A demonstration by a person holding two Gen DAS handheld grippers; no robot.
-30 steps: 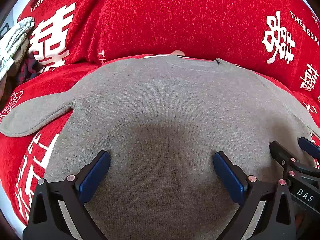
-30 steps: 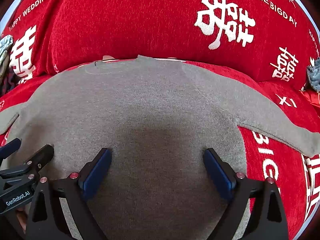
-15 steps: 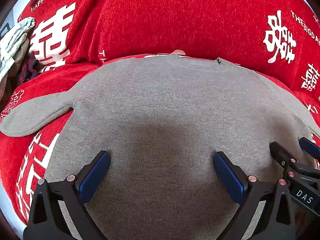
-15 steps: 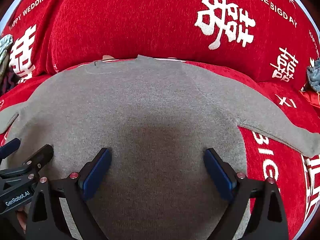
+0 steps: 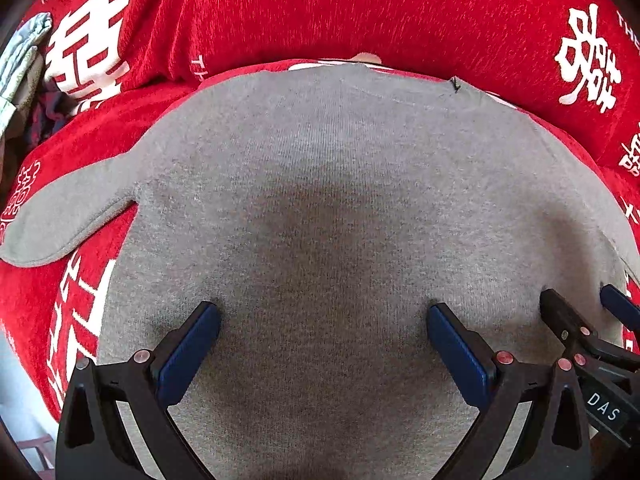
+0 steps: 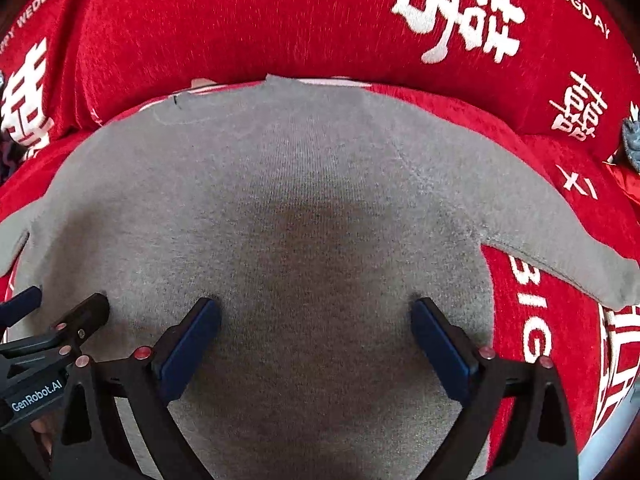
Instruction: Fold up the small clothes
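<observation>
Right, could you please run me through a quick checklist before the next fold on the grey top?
1. Grey top spread flat on the red cover: ok.
2. Both sleeves laid out, left sleeve, right sleeve: ok.
3. Left gripper open, nothing pinched: ok.
4. Right gripper opening, only flat cloth between its fingers: ok.
5. Bottom hem visible: cannot tell.

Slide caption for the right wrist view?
Open right hand-held gripper over flat grey knit top on red printed cover.
</observation>
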